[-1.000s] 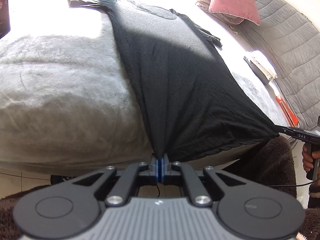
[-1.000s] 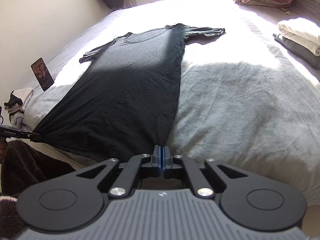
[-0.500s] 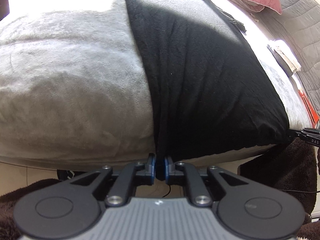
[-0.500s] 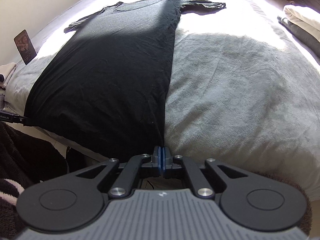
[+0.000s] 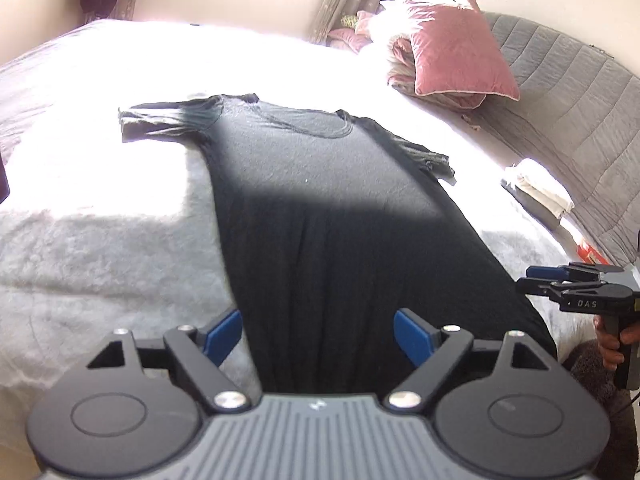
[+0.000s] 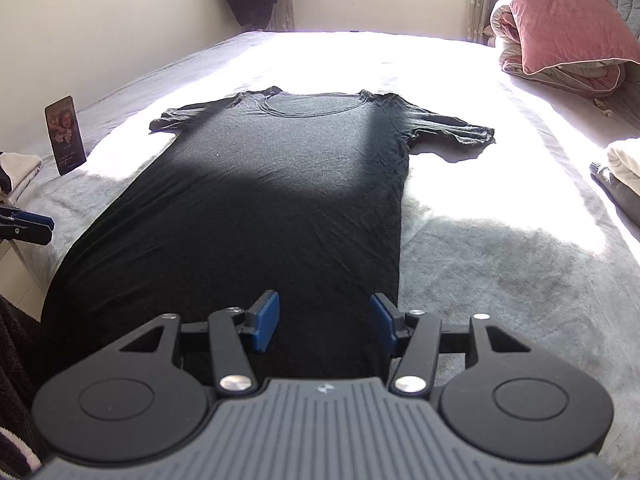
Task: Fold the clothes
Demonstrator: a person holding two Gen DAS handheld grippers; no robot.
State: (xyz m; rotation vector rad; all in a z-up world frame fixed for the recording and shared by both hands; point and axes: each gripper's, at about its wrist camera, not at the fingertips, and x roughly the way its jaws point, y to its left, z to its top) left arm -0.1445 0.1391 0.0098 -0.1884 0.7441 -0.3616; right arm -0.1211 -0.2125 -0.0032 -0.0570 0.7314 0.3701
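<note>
Now both tongs, the right (image 5: 524,278) marked "DAS", have just opened wide, gripping nothing, above the black T-shirt (image 6: 272,200).

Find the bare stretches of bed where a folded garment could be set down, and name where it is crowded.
Free: the blanket between the black T-shirt and the folded clothes; the sunlit sheet beyond the collar. Also the grey stretch on the shirt's other side. Crowded: the pink pillow corner and the edge by the phone.

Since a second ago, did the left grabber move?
Yes. The left gripper backed away from the black T-shirt hem, judged against the bed; its jaws have just been opening, holding nothing.
</note>
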